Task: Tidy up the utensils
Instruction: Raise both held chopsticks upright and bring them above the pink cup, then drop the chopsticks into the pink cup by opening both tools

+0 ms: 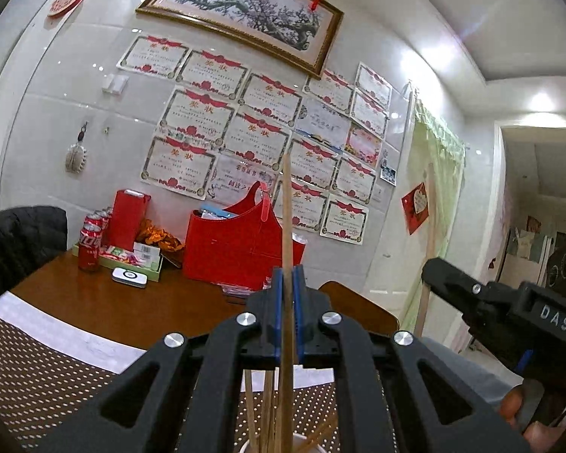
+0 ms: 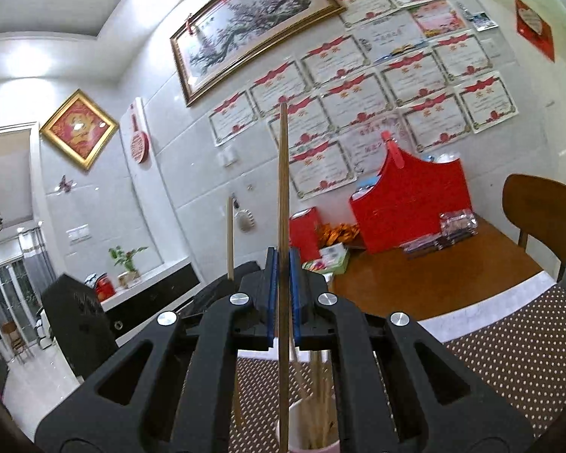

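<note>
The left gripper [image 1: 287, 294], black with blue pads, is clamped on a pale, slender wooden chopstick [image 1: 286, 204] that stands upright between the pads, its upper end rising against the wall and its lower end passing down behind the jaws. The right gripper [image 2: 283, 283] is likewise closed on a darker brown wooden chopstick [image 2: 283, 173], also held upright. In the left wrist view the right gripper [image 1: 452, 283] shows at the right edge with its stick beside it; in the right wrist view the pale chopstick [image 2: 230, 238] pokes up at the left behind that gripper's black body.

Directly under both grippers stands a white cylindrical cup [image 2: 313, 430] on a brown mat with white dots [image 2: 509, 362], which lies on the brown wooden table [image 1: 132, 302]. The cup holds a loose bundle of more light wooden chopsticks [image 2: 313, 385], leaning at different angles — this looks like the holder the utensils belong in.

Each stick is pinched near its middle and kept vertical, which suits either lifting it clear of the bundle or lowering it straight in; from these pictures I cannot tell which. Holding them upright keeps the lower tips from snagging the leaning sticks. A thin round stick can swivel between flat pads, so a firm, centred grip matters.

At the back of the table — well apart from the cup — sit a red felt tote bag [image 1: 241, 245] and red soda cans [image 1: 90, 245].
</note>
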